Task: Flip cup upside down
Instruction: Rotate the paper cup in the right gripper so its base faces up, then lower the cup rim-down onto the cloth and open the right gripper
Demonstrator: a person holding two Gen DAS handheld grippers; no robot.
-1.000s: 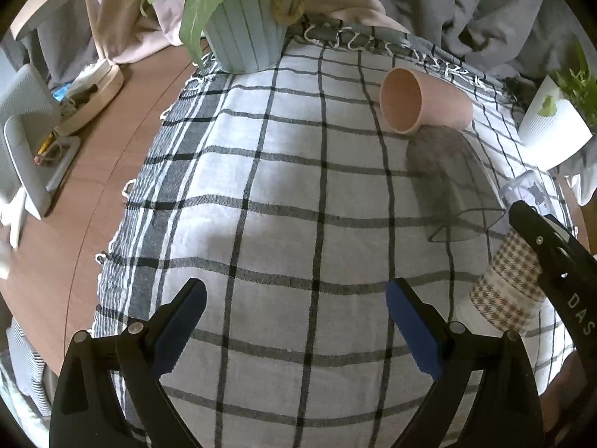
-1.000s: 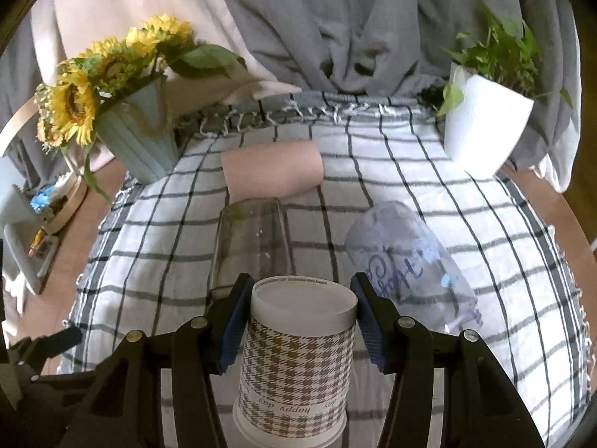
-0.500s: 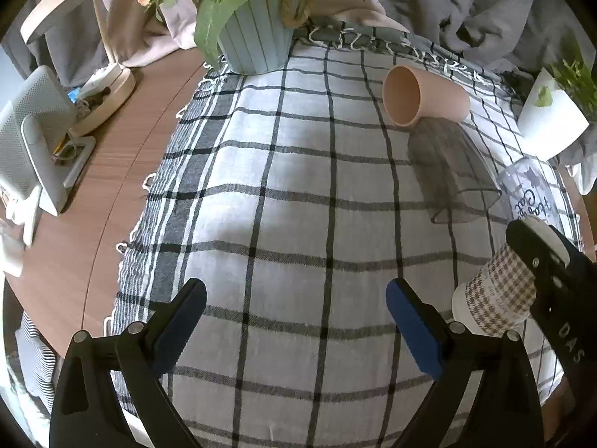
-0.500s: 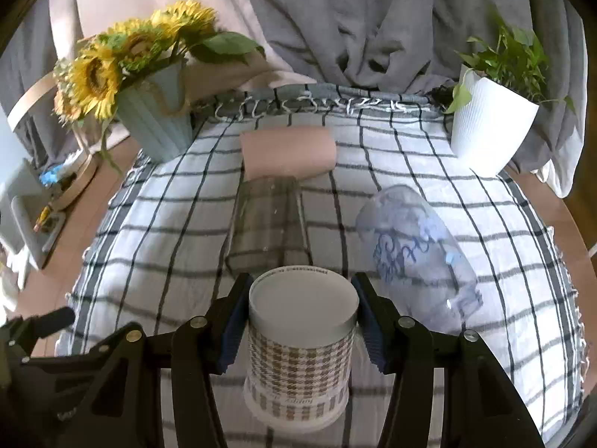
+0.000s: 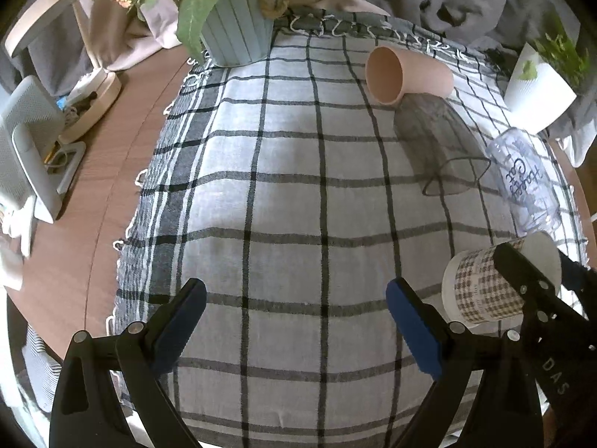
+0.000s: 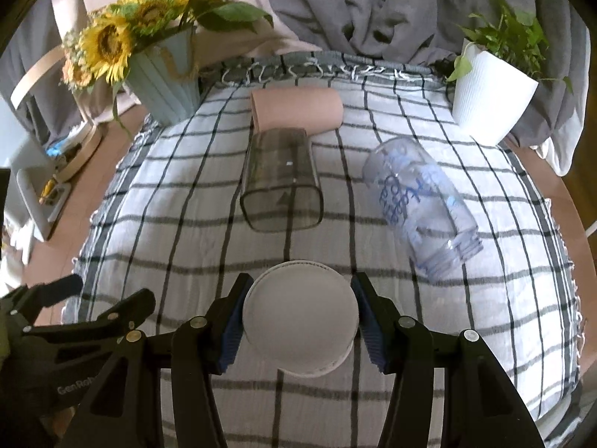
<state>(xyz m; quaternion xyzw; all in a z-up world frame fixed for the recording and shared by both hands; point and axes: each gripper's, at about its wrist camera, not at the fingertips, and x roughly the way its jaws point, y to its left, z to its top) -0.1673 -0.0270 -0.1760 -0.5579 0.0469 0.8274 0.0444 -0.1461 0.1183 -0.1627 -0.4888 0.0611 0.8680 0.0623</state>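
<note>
Right claw (image 6: 298, 317): clamped on houndstooth paper cup (image 6: 300, 326), lifted over checked cloth (image 6: 186, 224) (left claw (image 5: 294, 321) apart, idle). Rotate fully, lower rim flat before releasing.

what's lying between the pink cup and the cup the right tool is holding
The smoky clear glass lies on its side between the pink cup and the houndstooth cup gripped by the right tool, clearest in the right wrist view.

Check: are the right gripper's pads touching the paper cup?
Touching. In the right wrist view both blue pads of the right gripper press the sides of the paper cup, with no gap on either side.
</note>
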